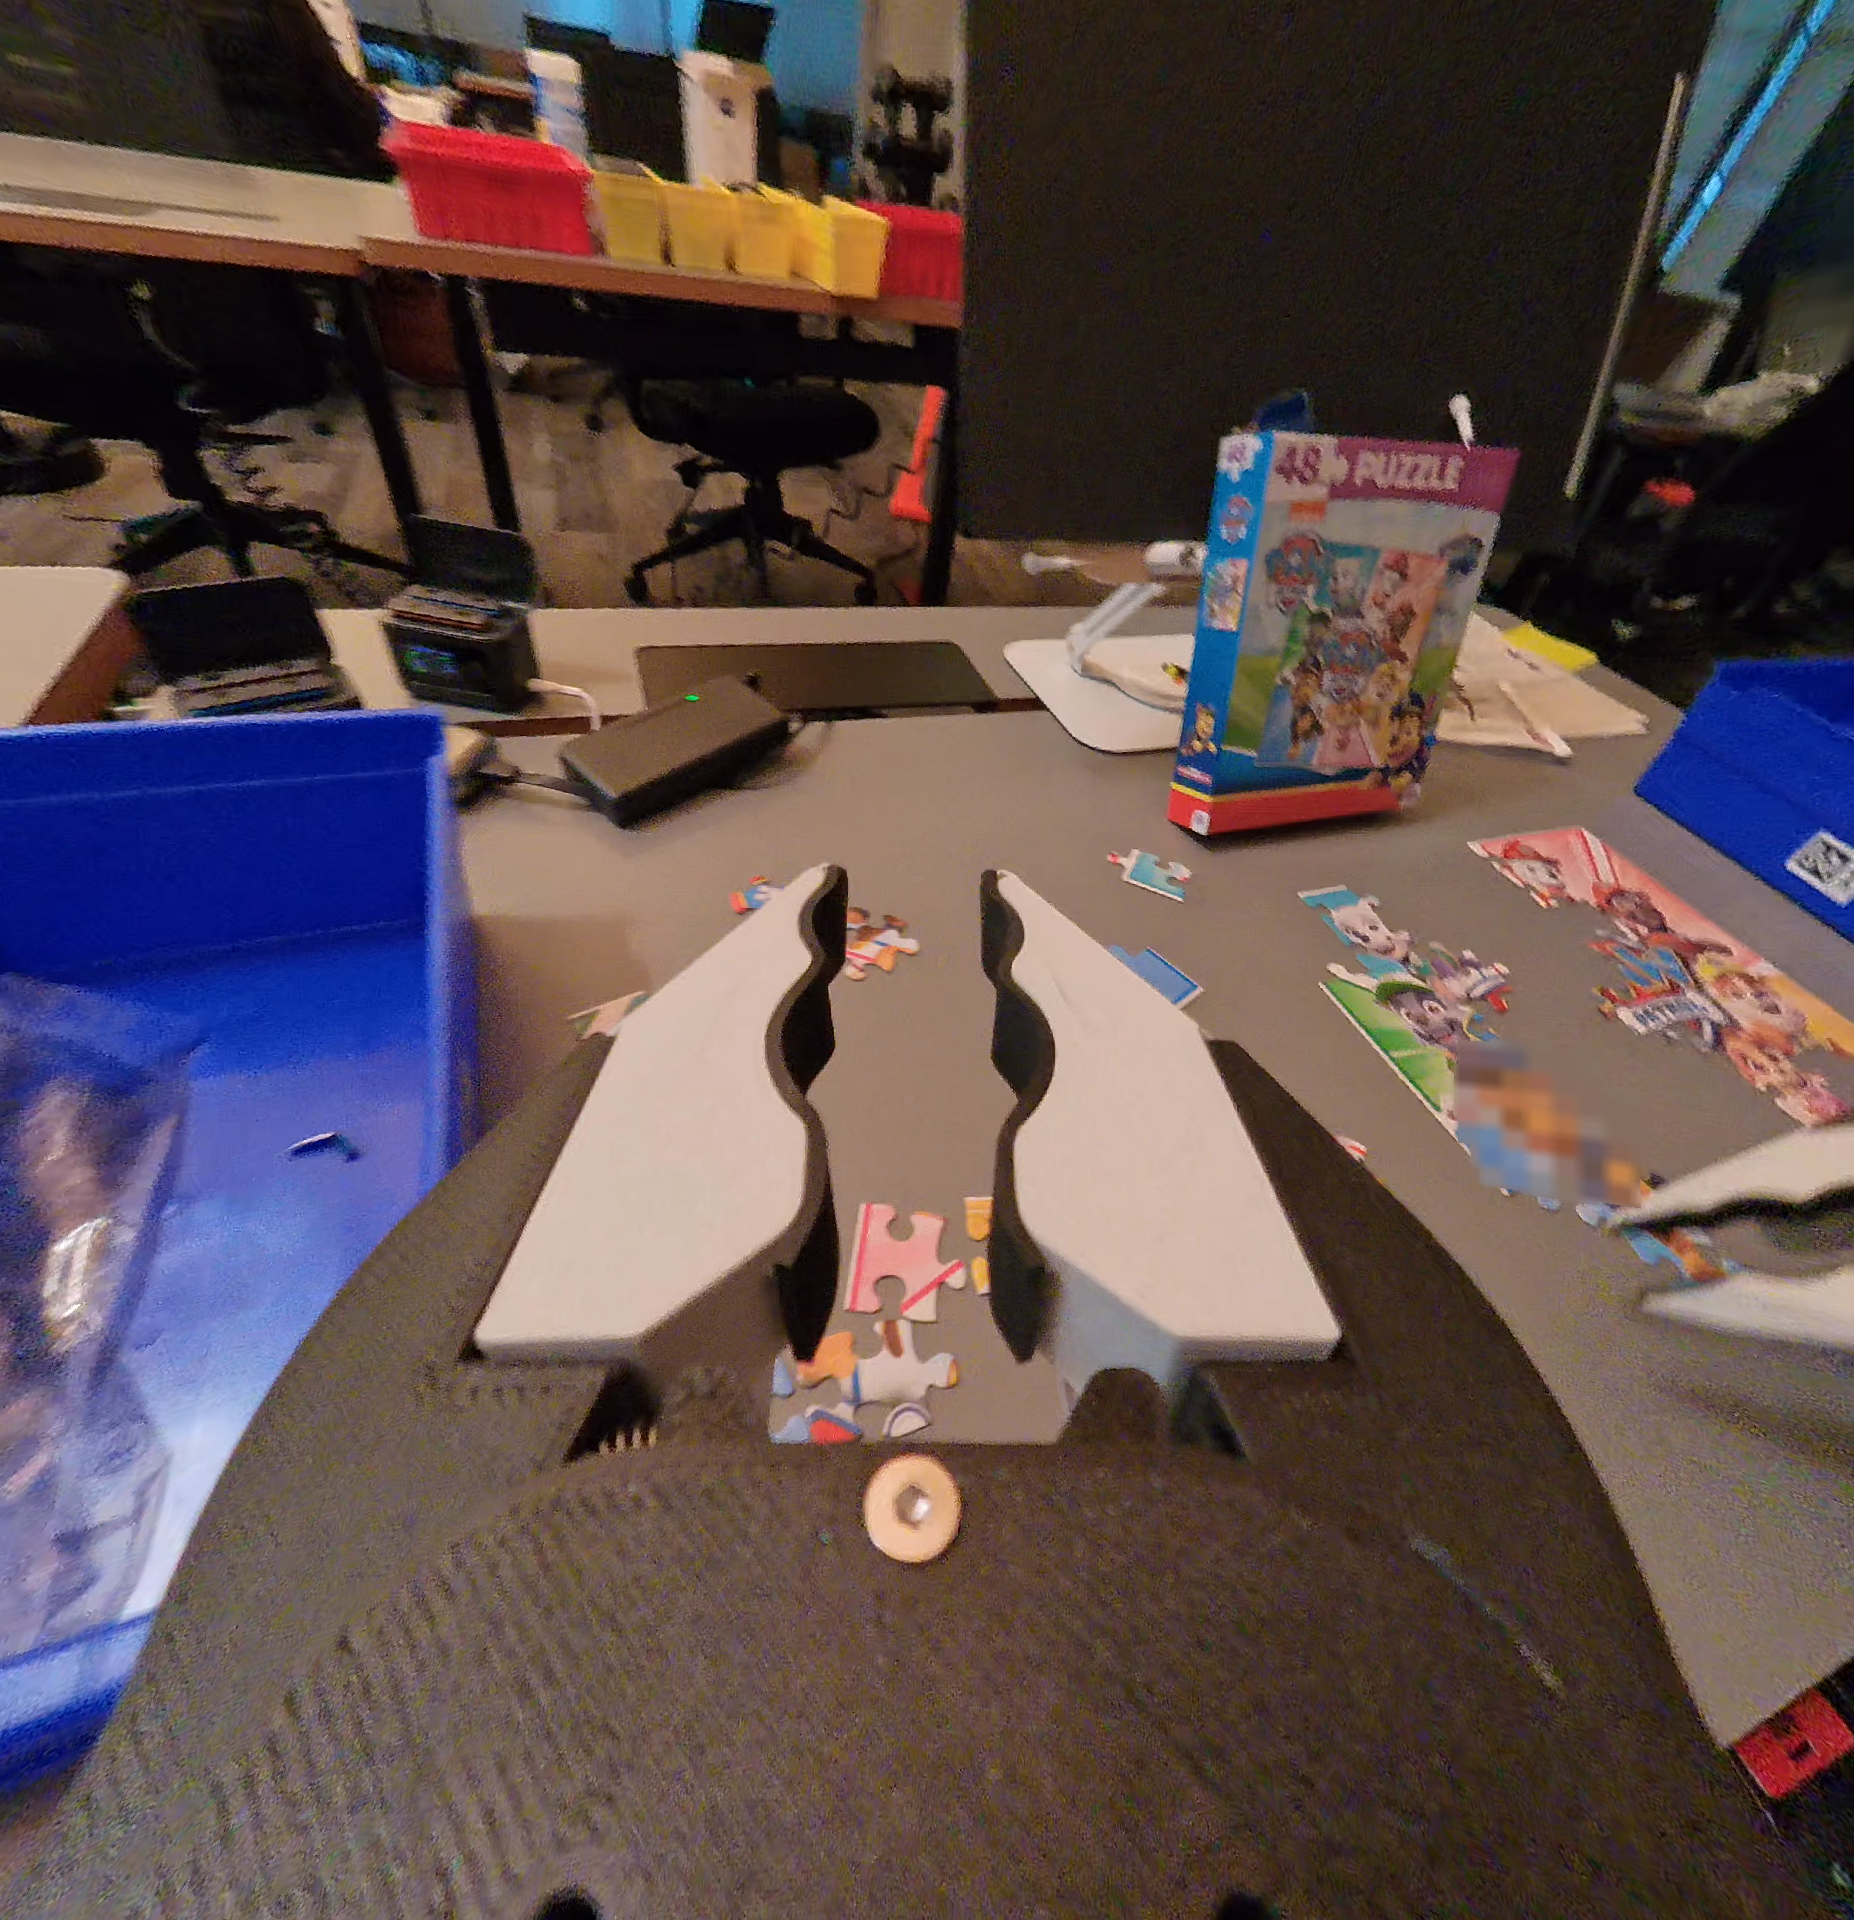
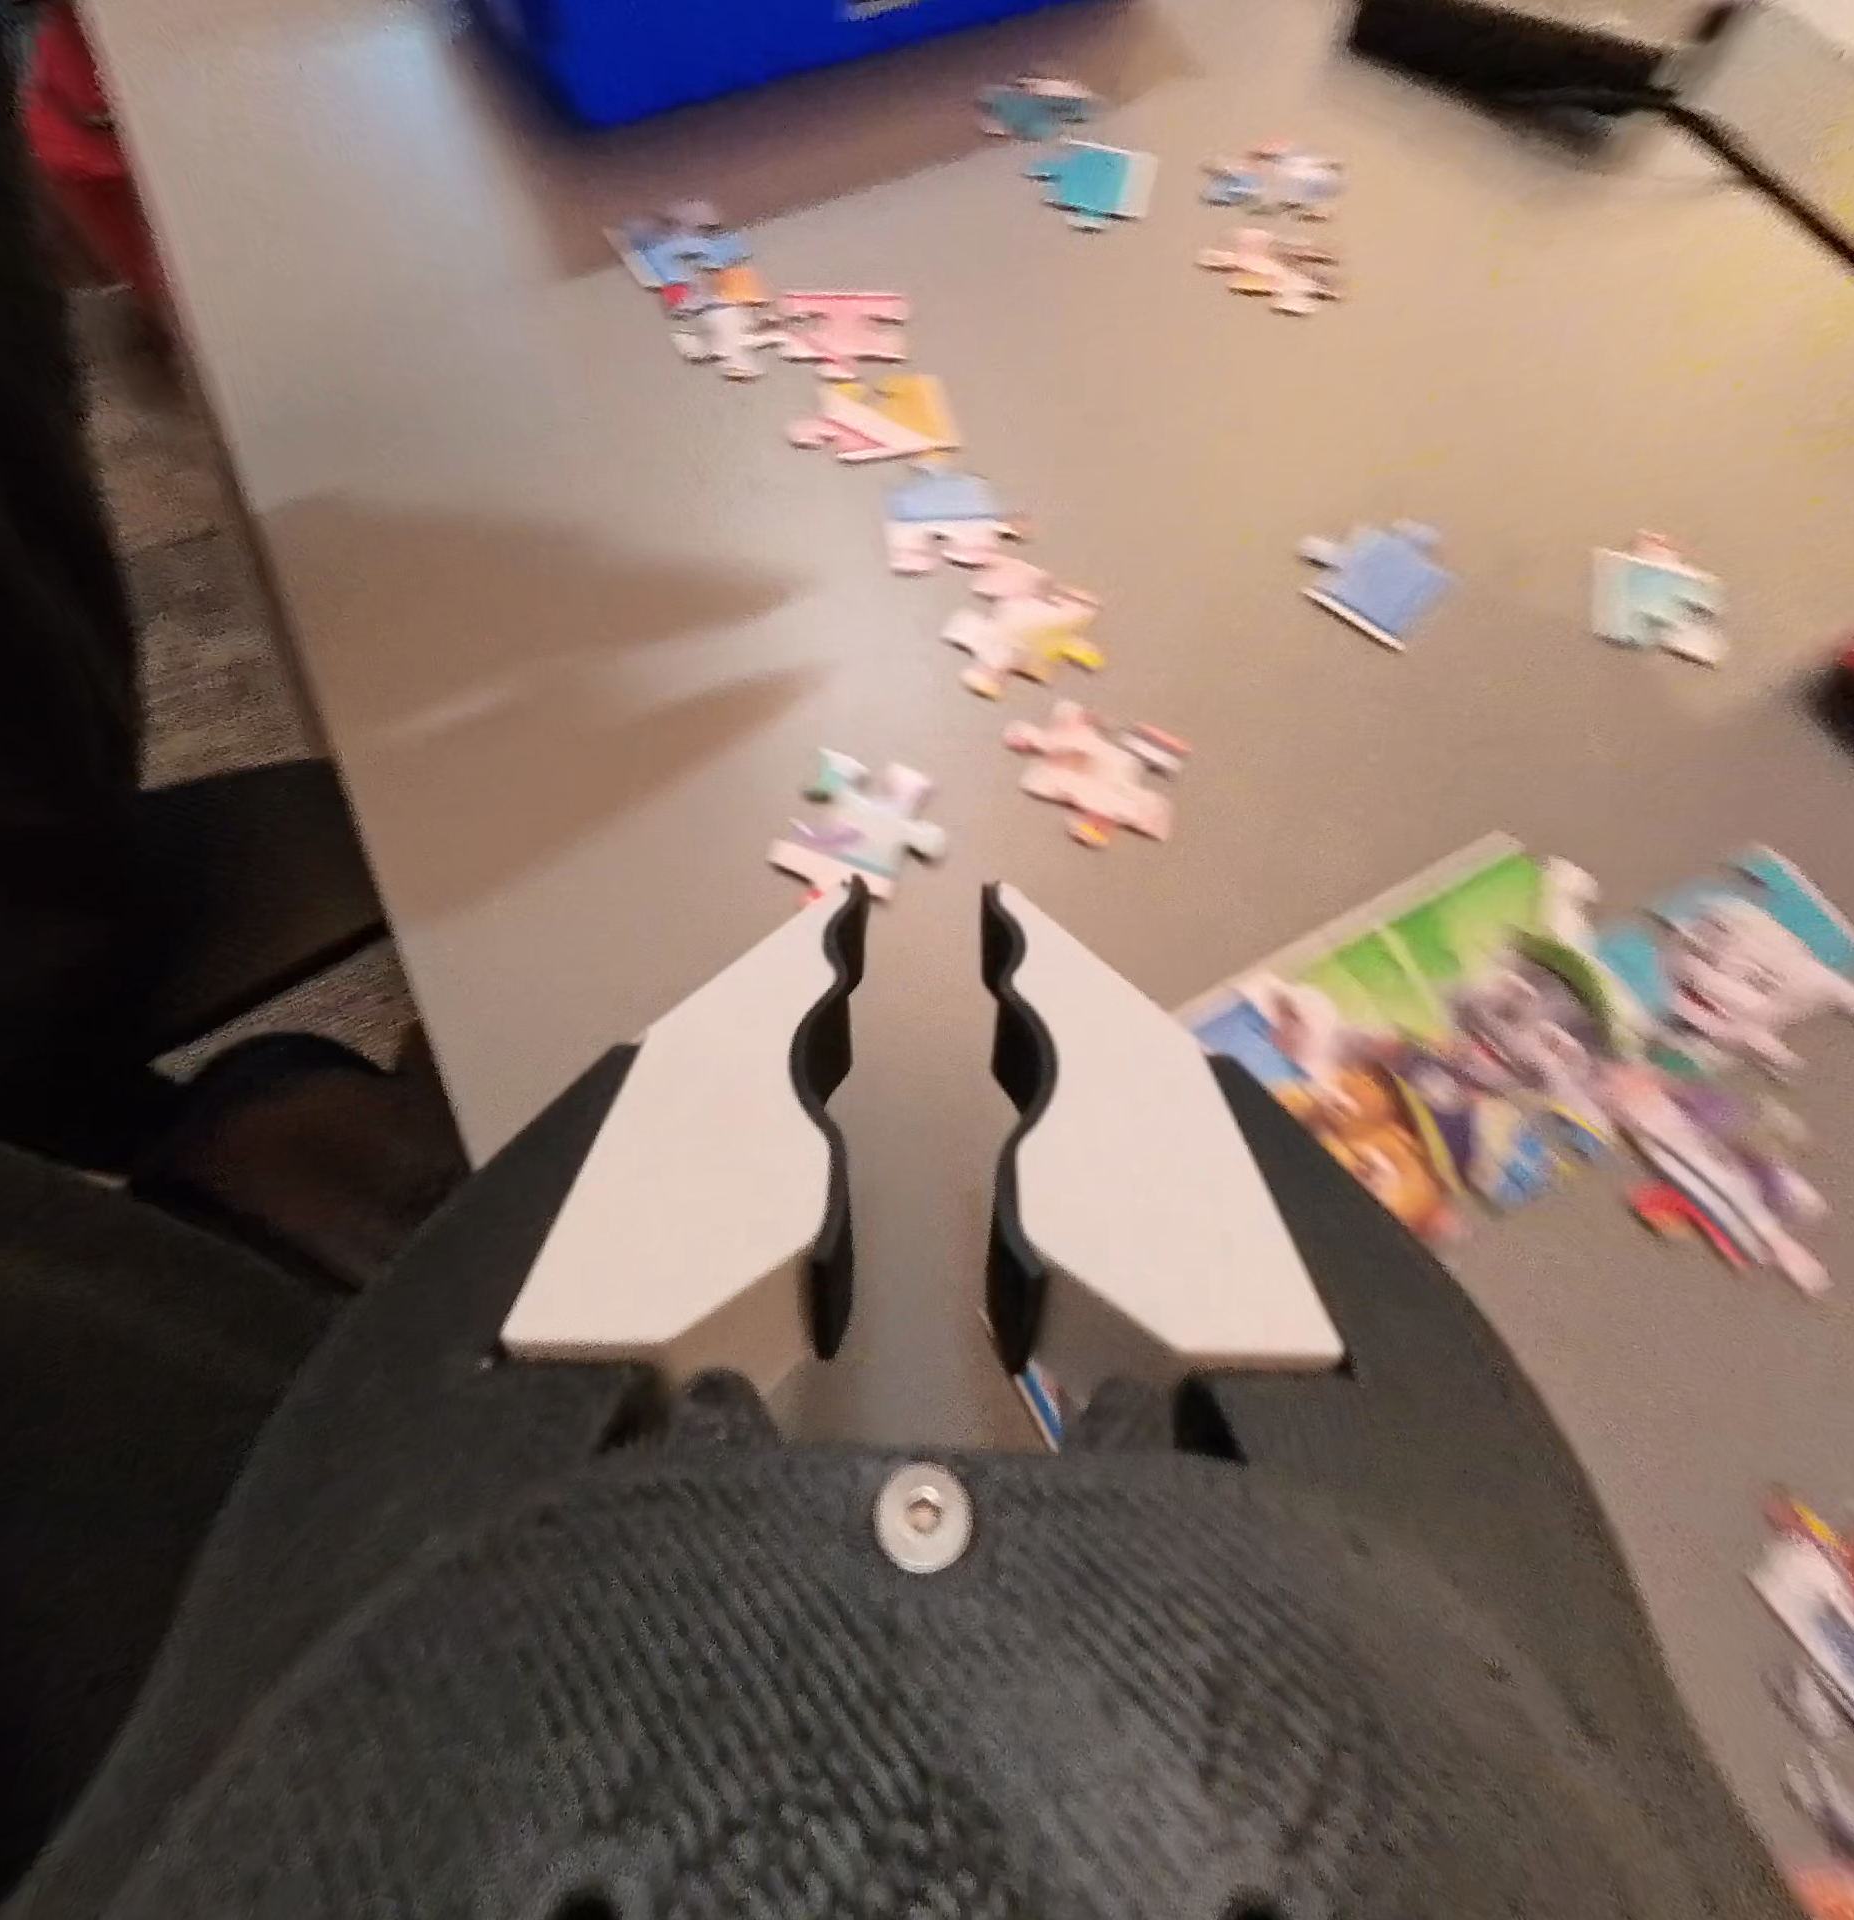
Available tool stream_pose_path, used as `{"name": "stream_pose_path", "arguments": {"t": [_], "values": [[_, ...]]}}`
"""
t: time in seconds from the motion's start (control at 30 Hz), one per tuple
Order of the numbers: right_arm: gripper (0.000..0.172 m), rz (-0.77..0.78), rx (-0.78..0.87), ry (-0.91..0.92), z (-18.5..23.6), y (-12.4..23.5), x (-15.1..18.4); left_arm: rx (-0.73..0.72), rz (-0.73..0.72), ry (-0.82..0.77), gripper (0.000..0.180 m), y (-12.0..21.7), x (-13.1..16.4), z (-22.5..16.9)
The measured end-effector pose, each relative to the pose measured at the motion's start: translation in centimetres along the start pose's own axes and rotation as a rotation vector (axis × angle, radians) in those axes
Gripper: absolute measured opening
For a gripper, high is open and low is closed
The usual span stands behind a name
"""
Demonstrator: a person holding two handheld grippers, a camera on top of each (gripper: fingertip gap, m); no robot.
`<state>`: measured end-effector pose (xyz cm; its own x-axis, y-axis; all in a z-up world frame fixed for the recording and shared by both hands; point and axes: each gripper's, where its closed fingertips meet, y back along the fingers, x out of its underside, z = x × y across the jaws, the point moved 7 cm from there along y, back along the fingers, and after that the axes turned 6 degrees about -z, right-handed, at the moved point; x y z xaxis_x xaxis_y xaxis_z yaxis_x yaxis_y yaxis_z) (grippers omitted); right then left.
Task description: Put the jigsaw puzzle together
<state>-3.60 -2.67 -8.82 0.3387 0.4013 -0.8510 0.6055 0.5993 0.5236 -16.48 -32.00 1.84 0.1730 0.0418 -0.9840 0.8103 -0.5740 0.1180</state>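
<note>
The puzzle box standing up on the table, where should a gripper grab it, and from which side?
Probably from above, near the top edge of the puzzle box. It stands upright on the grey table and is thin front to back, so fingers could pinch its front and back faces. Its back face is not visible.

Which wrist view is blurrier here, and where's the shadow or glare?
Right wrist view: heavy motion smear over the loose puzzle pieces and assembled section; a broad shadow falls on the table at left. Left wrist view: sharper; puzzle box is crisp, blue bin soft, wide-angle bending at edges; no strong glare.
</note>
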Motion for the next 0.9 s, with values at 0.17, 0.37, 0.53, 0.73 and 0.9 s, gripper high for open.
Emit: {"name": "stream_pose_path", "arguments": {"t": [0.17,0.37,0.53,0.73,0.9], "values": [[0.026,-0.076,0.115,-0.149,-3.9,4.9,2.5,0.106,0.101,-0.063,0.023,-3.7,0.7,-3.7],[0.040,-0.042,-0.004,-0.085,-0.8,0.4,2.3,0.186,0.086,-0.060,0.021,-5.8,0.5,-7.0],[0.048,0.052,-0.074,-0.027,1.1,-4.1,1.9,0.204,0.061,-0.034,0.021,-6.1,0.2,-7.7],[0.057,0.101,-0.090,-0.039,1.8,-6.9,1.8,0.207,0.081,-0.022,0.021,-6.8,1.1,-7.0],[0.052,0.115,-0.063,-0.004,1.9,-7.7,1.5,0.230,0.076,0.028,0.022,-7.1,1.5,-6.2]]}}
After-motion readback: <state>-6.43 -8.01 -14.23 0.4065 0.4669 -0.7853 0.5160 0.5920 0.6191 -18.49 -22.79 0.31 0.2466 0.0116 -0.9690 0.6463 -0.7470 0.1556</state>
